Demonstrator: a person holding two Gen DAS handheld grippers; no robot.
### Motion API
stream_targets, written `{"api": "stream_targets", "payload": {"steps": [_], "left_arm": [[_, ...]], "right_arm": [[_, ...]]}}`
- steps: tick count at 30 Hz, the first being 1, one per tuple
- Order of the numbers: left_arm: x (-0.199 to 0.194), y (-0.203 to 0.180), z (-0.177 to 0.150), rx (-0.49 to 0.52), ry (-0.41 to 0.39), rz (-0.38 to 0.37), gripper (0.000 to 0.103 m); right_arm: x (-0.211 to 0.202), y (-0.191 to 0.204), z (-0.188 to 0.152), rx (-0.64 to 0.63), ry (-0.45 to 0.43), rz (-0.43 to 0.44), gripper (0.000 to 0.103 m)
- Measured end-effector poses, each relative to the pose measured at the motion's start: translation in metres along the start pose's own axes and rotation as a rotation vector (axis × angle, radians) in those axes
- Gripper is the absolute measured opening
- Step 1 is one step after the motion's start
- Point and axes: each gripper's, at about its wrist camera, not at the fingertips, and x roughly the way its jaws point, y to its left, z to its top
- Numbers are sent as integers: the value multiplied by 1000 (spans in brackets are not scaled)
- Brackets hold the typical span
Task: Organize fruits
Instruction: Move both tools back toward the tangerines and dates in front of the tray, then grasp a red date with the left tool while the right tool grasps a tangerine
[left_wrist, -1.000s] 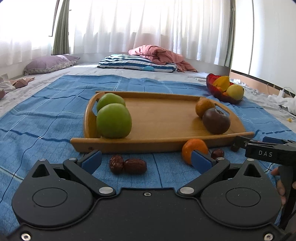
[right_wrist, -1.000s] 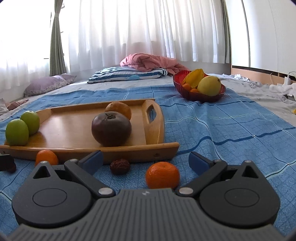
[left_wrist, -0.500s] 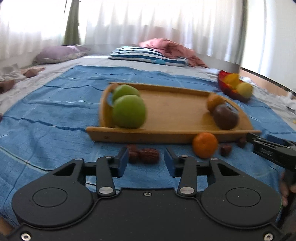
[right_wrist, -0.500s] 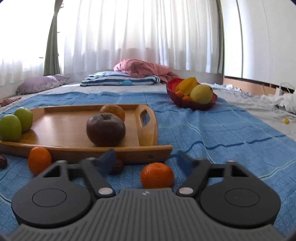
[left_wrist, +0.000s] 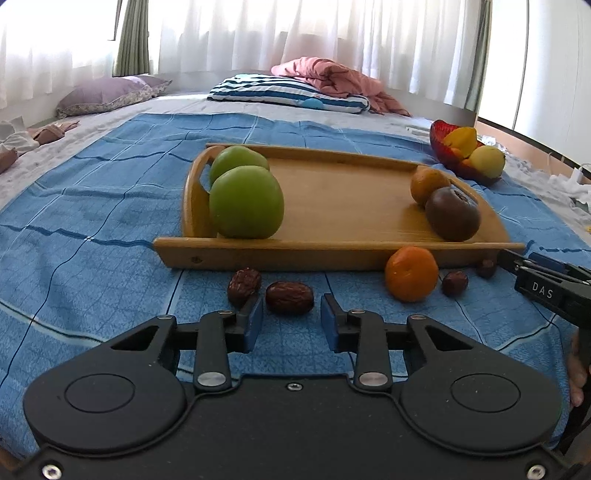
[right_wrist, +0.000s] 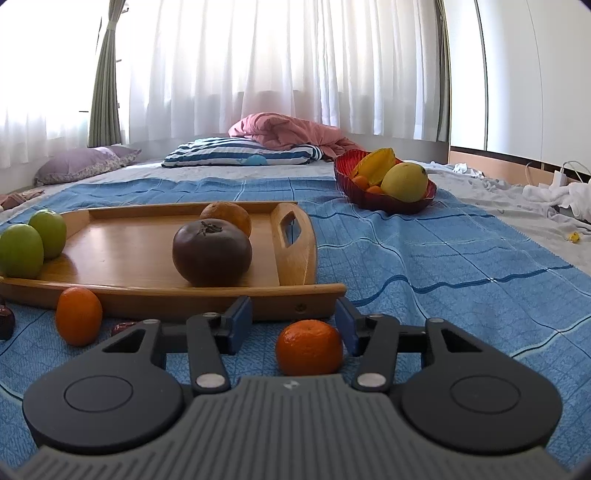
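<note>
A wooden tray (left_wrist: 332, 206) lies on a blue cloth (left_wrist: 92, 229). At its left end, two green apples (left_wrist: 246, 201) sit one behind the other against the handle. At its right end, a dark brown fruit (left_wrist: 452, 213) with a dried calyx rests just in front of an orange (left_wrist: 428, 184), the two touching or nearly so.

On the cloth before the tray's near rim lie two wrinkled dates (left_wrist: 290, 297), side by side. The left gripper (left_wrist: 291, 325) is low over the cloth, its blue pads partly open; the right-hand date lies just ahead of the gap, and the left pad sits by the other date. It holds nothing.

Further right, a mandarin (left_wrist: 411, 273) stands near the rim, with two smaller dates (left_wrist: 455, 283) beside it.

In the right wrist view, the right gripper (right_wrist: 293, 328) is partly open, its fingers either side of a second mandarin (right_wrist: 309, 347) lying on the cloth just beside the tray's right corner. The right pad is at or very near the fruit; the left pad stands clear, so nothing is gripped. The tray's rim lies directly ahead of both grippers.

Well beyond the tray to the right, a red bowl (right_wrist: 384, 201) holds a mango, a starfruit and small oranges. Pillows (right_wrist: 240, 155) and a pink blanket (right_wrist: 288, 133) lie under white curtains (right_wrist: 277, 66).
</note>
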Motion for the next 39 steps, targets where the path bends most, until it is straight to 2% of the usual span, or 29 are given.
{"api": "stream_targets", "payload": {"steps": [21, 27, 33, 39], "left_arm": [[11, -9, 2, 40, 1, 36, 32], [10, -7, 5, 39, 5, 30, 29], [7, -7, 5, 32, -6, 35, 28], [-1, -10, 7, 39, -26, 39, 28]], "right_arm": [[-1, -5, 5, 24, 11, 6, 59], [-14, -17, 12, 108, 26, 40, 61], [-20, -17, 7, 55, 52, 17, 61], [-22, -18, 2, 64, 74, 19, 45]]}}
